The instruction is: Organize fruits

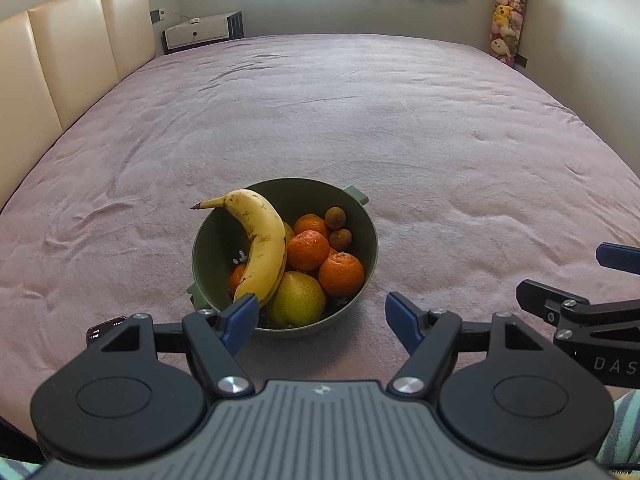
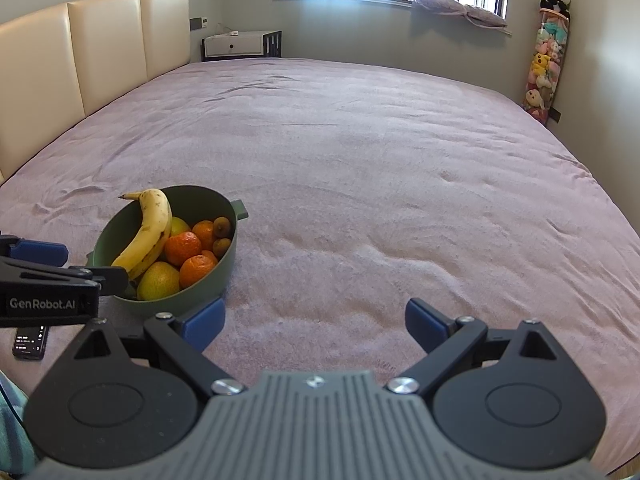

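Green bowl (image 1: 208, 236) sits near edge of bed (image 1: 360, 120), full of fruit. Banana (image 1: 262, 246) on top, leaning over far-left rim: light, soft, bruises easily; grip mid-body, gentle squeeze. Left gripper (image 1: 322, 320) wide open, empty, just short of bowl. Right gripper (image 2: 316, 322) wide open, empty, to bowl's right.

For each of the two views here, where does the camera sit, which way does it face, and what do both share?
Left wrist: on the left hand-held gripper, facing the green bowl head-on; own open fingers and the right hand-held gripper at the right edge show.
Right wrist: on the right hand-held gripper, facing bare bedspread; the left hand-held gripper shows at left.
Shared: bowl, banana, headboard, window.
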Demonstrator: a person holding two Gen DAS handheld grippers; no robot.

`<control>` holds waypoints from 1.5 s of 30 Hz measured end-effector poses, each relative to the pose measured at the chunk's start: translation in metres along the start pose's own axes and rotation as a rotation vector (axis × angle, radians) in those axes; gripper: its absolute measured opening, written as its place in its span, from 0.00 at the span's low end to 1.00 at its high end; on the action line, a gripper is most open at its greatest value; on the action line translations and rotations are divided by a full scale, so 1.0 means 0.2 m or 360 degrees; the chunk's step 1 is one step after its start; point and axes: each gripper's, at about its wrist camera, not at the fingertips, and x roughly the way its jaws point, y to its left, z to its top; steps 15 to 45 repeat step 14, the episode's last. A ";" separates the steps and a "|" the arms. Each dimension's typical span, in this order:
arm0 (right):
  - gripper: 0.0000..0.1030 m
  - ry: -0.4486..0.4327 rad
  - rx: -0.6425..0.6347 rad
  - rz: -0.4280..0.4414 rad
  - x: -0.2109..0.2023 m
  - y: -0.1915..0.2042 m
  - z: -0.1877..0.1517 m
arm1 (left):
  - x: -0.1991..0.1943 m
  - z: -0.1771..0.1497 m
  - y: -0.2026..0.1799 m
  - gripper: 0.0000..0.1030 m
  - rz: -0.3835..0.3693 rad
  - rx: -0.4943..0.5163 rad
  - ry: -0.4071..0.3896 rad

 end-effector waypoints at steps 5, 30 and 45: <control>0.91 0.0007 -0.0005 0.0002 0.01 0.00 0.00 | 0.00 0.00 0.00 0.82 0.0009 0.0011 -0.0007; 0.91 0.0018 -0.0007 0.0000 0.02 0.00 -0.01 | -0.01 0.00 0.00 0.82 -0.0005 -0.0004 -0.0014; 0.91 0.0018 -0.0007 0.0000 0.02 0.00 -0.01 | -0.01 0.00 0.00 0.82 -0.0005 -0.0004 -0.0014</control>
